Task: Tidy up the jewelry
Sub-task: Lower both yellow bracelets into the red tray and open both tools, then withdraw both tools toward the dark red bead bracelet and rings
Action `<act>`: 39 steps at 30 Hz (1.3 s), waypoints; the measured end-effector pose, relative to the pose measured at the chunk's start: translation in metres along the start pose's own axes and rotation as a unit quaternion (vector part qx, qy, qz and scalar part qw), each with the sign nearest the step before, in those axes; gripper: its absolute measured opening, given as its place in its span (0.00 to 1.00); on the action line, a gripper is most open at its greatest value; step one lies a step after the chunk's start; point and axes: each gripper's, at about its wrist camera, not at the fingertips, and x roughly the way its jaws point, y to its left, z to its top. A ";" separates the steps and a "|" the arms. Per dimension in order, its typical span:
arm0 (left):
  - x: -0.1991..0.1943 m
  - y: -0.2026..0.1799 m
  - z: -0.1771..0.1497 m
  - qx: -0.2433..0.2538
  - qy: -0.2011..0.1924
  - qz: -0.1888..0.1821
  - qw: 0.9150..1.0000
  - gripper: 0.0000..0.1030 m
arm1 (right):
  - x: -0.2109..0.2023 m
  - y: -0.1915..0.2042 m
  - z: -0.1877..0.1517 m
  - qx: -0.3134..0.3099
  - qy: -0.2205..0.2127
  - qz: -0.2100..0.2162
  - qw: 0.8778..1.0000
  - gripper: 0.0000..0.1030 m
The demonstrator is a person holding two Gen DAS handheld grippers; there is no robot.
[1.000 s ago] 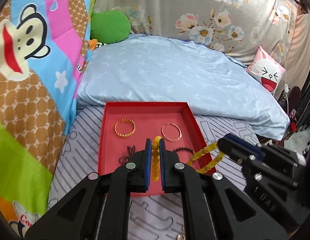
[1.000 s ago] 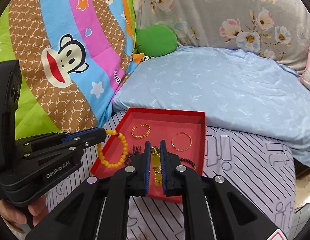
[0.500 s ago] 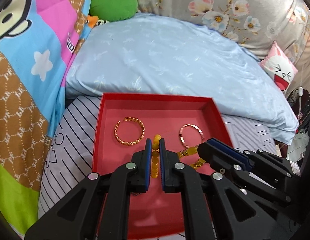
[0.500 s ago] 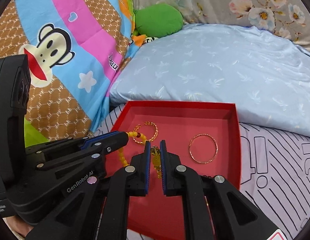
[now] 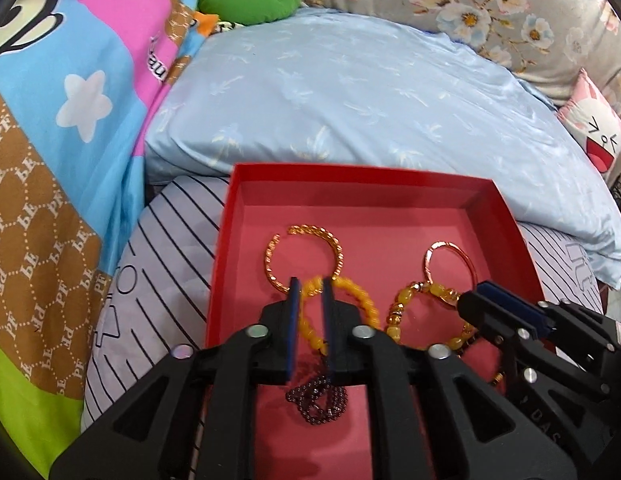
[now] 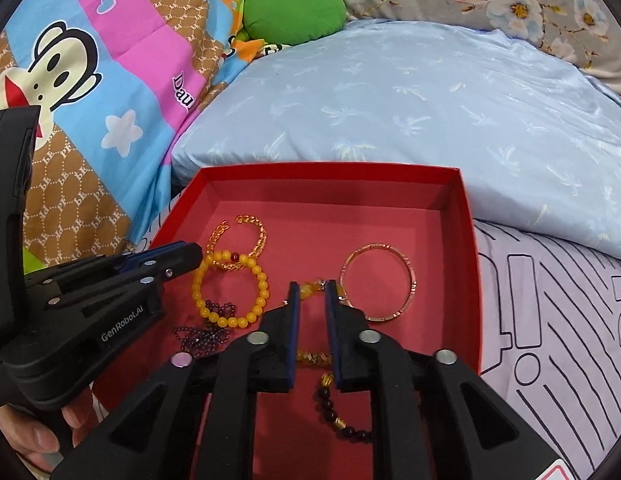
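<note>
**Now two bead bracelets lie in the red box**

Down in the red box (image 5: pixel 226 256) lies a yellow bead bracelet (image 6: pixel 230 292). Its beads are round, smooth and shiny like candy, and one small red bead sits at the top of the ring. It lies flat on the pink floor of the box, on the left side. Its top edge rests over a gold twisted bangle (image 6: pixel 246 240), which is open at the far end. Its bottom edge lies over a heap of tiny dark purple beads (image 6: pixel 206 332).

The left tongs (image 5: pixel 310 284) have just been opening. The yellow beads sit in the gap between the two blue pads, but the pads do not squeeze them. The bracelet is let go.

Next to it, toward the right side of the box, is a second bracelet (image 5: pixel 414 304). It has bigger yellow-brown beads with little gold bits between them, and further down the string the beads turn dark. It lies on the floor of the box too. The right tongs (image 6: pixel 312 286) have also just been opening. Their pads stand apart with the beads loose between them, not pinched.

A thin pink-gold bangle (image 6: pixel 378 280) lies flat at the right of the box, just touching the second bracelet.

The box sits on a pale sheet with dark lines (image 6: pixel 550 300). Behind it is a big light blue pillow (image 5: pixel 350 92). A bright monkey blanket (image 6: pixel 70 64) is on the left. A hand (image 6: pixel 42 436) holds the left tongs.
</note>
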 end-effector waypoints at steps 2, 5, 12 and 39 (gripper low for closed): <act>-0.003 0.002 0.000 -0.006 -0.008 0.012 1.000 0.36 | -0.006 0.001 0.000 -0.002 -0.009 -0.004 1.000 0.33; -0.009 0.000 0.000 0.000 -0.017 0.018 1.000 0.36 | -0.011 0.002 -0.001 -0.004 -0.014 -0.005 1.000 0.35; -0.024 -0.004 -0.004 0.012 -0.030 0.028 0.999 0.36 | -0.027 0.003 -0.005 -0.004 -0.021 -0.005 1.000 0.35; -0.118 -0.022 -0.067 0.016 -0.054 0.030 0.998 0.36 | -0.131 0.023 -0.074 -0.015 -0.045 0.004 0.999 0.35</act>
